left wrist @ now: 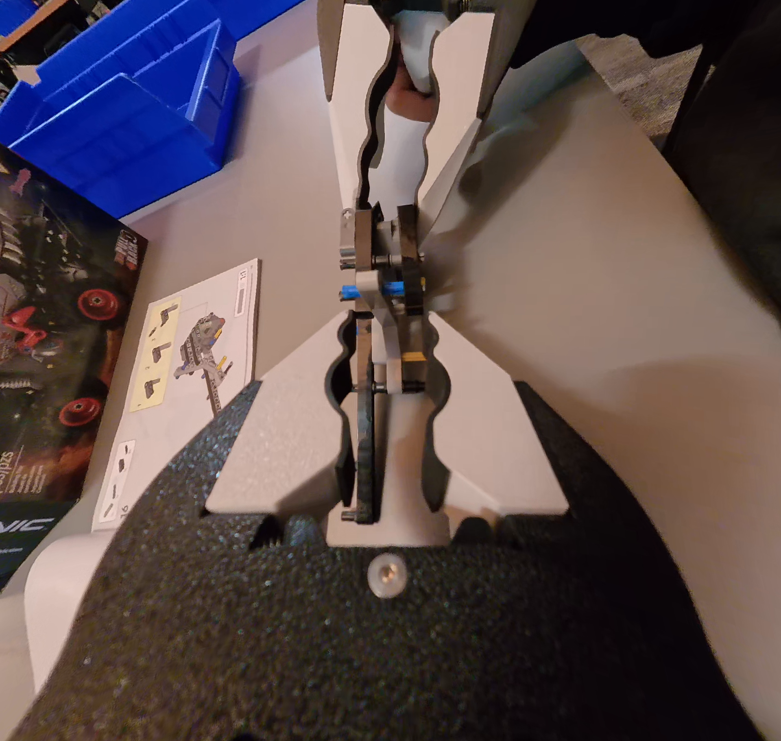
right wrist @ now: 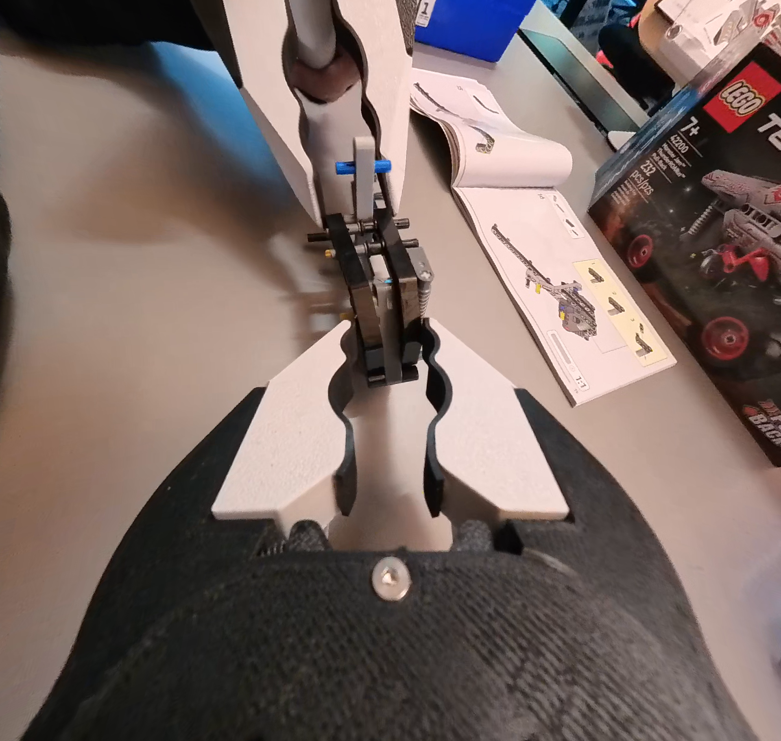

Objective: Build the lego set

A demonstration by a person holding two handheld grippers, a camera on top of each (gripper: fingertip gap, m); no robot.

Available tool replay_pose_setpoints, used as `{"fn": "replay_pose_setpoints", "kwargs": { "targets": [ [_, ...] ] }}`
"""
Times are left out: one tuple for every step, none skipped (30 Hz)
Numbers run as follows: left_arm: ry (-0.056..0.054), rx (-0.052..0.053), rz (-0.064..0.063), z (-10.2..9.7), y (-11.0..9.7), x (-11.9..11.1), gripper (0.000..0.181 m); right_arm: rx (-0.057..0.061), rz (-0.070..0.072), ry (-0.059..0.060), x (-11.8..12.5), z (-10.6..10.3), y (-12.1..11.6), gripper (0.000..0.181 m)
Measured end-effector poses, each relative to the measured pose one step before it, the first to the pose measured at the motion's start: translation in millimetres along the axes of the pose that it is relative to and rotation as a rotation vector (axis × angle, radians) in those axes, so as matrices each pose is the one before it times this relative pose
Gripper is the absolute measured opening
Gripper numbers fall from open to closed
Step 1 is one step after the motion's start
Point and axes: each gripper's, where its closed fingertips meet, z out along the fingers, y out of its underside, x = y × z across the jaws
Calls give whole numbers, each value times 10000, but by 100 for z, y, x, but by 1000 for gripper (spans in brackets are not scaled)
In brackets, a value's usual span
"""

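Note:
A partly built lego assembly (left wrist: 386, 281) of black beams, grey connectors and a blue pin (left wrist: 350, 292) hangs above the grey table, held between my two grippers, which face each other tip to tip. My left gripper (left wrist: 391, 319) is shut on its near end, with a long black beam (left wrist: 364, 425) running back between the pads. My right gripper (left wrist: 389, 207) comes in from the top of the left wrist view. In the right wrist view my right gripper (right wrist: 386, 323) is shut on the black beams of the assembly (right wrist: 382, 298). The left gripper (right wrist: 359, 213) grips the far end around a grey beam (right wrist: 364, 171).
An open instruction booklet (left wrist: 198, 361) (right wrist: 549, 256) lies on the table (left wrist: 591, 298) beside the dark lego box (left wrist: 50, 340) (right wrist: 718, 235). Blue bins (left wrist: 126, 108) (right wrist: 473, 2) stand behind. A person's hand (right wrist: 321, 74) shows behind the left gripper.

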Motion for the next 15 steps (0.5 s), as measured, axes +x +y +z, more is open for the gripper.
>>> {"fn": "replay_pose_setpoints", "kwargs": {
  "targets": [
    [-8,-49,-95,13,6,11,28,-43,-12,80,65,46,21,29],
    [-9,-54,-73,22,-14,5,27,-44,-79,60,43,16,23,29],
    [-61,-52,-11,73,-33,-33,27,-74,-149,50,21,-31,31,29],
    [-27,-57,-91,83,-26,-38,27,-151,-200,101,59,-60,90,29],
    [17,-40,-86,51,-72,-10,27,-221,-315,252,224,-117,66,33],
    [-5,-33,15,41,-41,-36,27,-166,-457,502,501,-224,-204,41],
    [-16,-16,40,68,-13,-36,27,-8,-563,426,289,-269,-551,44],
    [0,7,-43,81,-7,-37,27,146,-475,229,-6,-223,-817,45],
    [37,17,-105,81,-35,-24,26,99,-342,158,-43,-102,-700,46],
    [48,22,-23,27,-29,-4,26,-56,-329,143,-35,6,-381,47],
    [-7,7,47,4,-5,-51,26,-194,-378,65,-98,67,-48,49],
    [-41,-3,65,3,-3,-30,26,-272,-364,173,114,95,154,49],
    [-40,-8,107,5,-18,42,26,-148,-268,89,16,119,3,49],
    [-46,-20,190,8,3,87,26,31,-25,-74,-151,126,-201,49],
    [-49,-31,101,13,-18,53,26,88,302,-126,-76,165,-175,50]
  ]
}}
